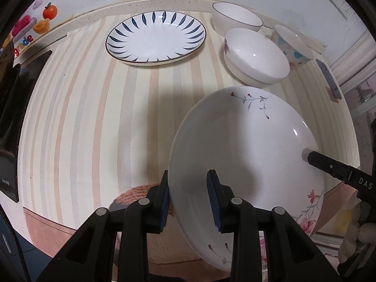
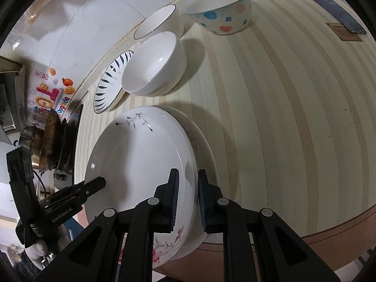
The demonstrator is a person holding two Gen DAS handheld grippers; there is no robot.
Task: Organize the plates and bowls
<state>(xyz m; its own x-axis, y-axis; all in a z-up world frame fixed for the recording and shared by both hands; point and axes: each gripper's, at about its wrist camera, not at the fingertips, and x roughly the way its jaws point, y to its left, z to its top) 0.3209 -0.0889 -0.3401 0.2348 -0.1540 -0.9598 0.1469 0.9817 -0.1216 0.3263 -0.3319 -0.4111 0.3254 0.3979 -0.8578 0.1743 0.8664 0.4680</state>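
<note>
A white floral plate (image 1: 249, 145) is held tilted above the striped table by both grippers. My left gripper (image 1: 191, 202) is shut on its near left rim. My right gripper (image 2: 188, 202) is shut on its opposite rim (image 2: 141, 164) and shows in the left wrist view as a black finger (image 1: 329, 164). A blue-leaf plate (image 1: 156, 38) lies at the back. Two nested white bowls (image 1: 256, 56), a dark-rimmed white bowl (image 1: 236, 17) and a dotted bowl (image 1: 292, 44) stand at the back right.
The striped table (image 1: 94, 117) meets a wall with a fruit sticker (image 1: 49, 11). A phone (image 2: 336, 11) lies on a brown card at the right edge. A dark stove with a pan (image 2: 54, 141) is to the left.
</note>
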